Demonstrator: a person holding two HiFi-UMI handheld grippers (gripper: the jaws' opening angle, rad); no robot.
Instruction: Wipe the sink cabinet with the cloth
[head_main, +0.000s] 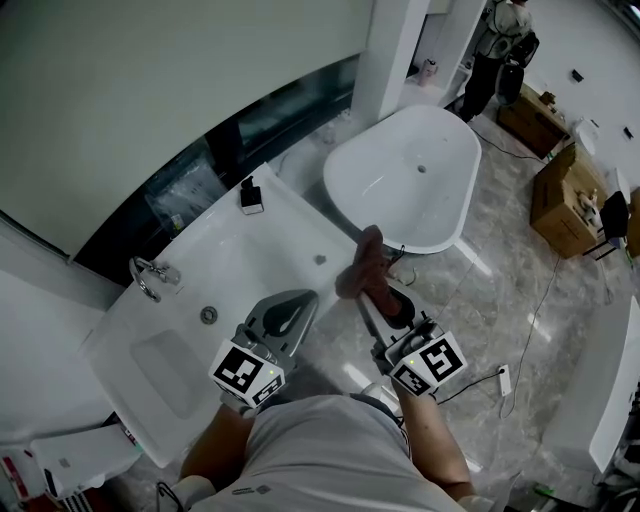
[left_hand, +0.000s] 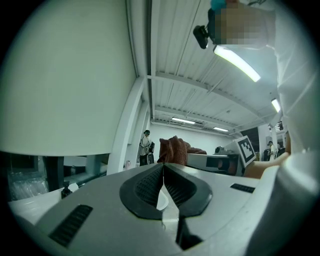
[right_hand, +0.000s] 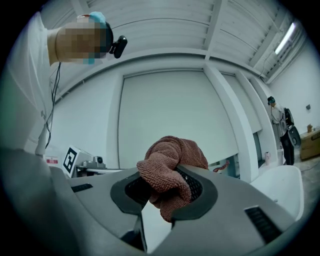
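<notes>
Clamping a bunched fold of the brown terry cloth (right_hand: 170, 167), the right gripper (right_hand: 165, 190) has its fingers (right_hand: 205, 192) pressed on the fabric. Most of the cloth bulges out past the fingertips and a short tail hangs between them. In the head view the cloth sits near the front-right corner of the white sink cabinet (head_main: 270, 240); contact cannot be told. On the left gripper (left_hand: 163, 175) the fingers (left_hand: 142, 187) are together with nothing between them, just left of the right fingers, over the cabinet's front edge. The chrome tap (head_main: 148, 275) stands well left of the left fingers.
</notes>
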